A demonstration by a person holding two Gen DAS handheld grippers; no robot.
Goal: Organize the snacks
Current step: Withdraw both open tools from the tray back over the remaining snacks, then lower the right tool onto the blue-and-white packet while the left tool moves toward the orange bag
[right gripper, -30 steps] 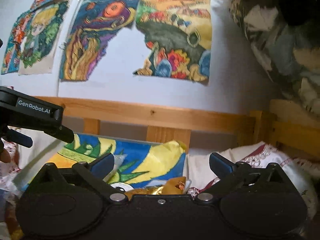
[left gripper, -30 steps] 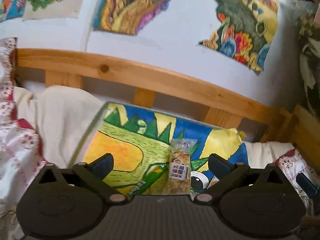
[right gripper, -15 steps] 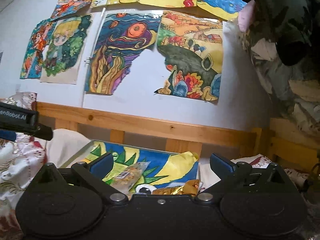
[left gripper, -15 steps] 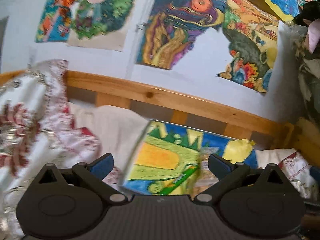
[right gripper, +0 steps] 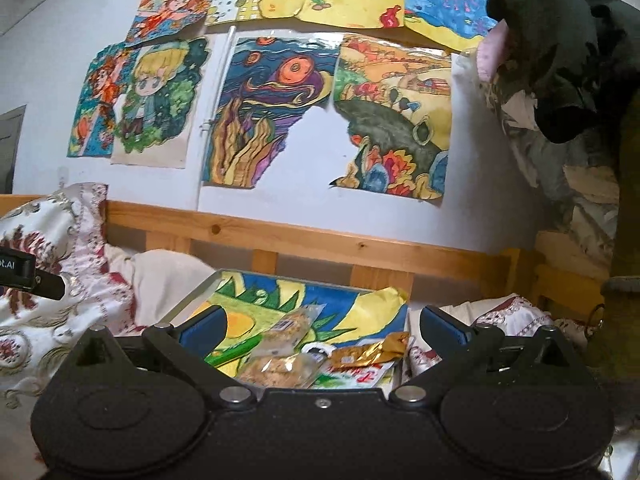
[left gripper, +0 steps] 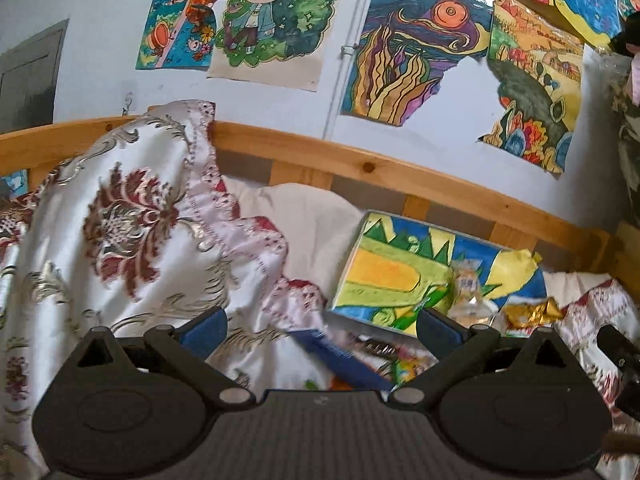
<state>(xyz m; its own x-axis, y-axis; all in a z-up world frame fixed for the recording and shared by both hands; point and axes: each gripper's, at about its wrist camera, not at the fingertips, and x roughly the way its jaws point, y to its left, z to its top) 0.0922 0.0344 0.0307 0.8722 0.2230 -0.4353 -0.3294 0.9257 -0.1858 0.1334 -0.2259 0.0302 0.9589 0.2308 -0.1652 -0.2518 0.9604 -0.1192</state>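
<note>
Partly hidden behind the left gripper (left gripper: 322, 330), fingers spread wide and holding nothing: a blurred heap of packets, only a dark blue packet (left gripper: 340, 356) standing out, lying on the floral bedspread (left gripper: 132, 216) just off the near left corner of the painted board (left gripper: 400, 264). Too smeared to read any label. On the board itself, near its front edge: a clear snack bag (right gripper: 290, 326) with a barcode sticker, a second clear bag of pale pieces (right gripper: 280, 372) cut off by the gripper body, and a gold foil wrapper (right gripper: 374, 352) just right of them. Right gripper (right gripper: 322, 330) likewise released, empty, poised above the board's near edge. Behind the board: a wooden bed rail (right gripper: 320, 242); above that, coloured drawings (right gripper: 268, 112) taped to the wall. Right of the board: dark clothing (right gripper: 560, 40), shape unclear.
</note>
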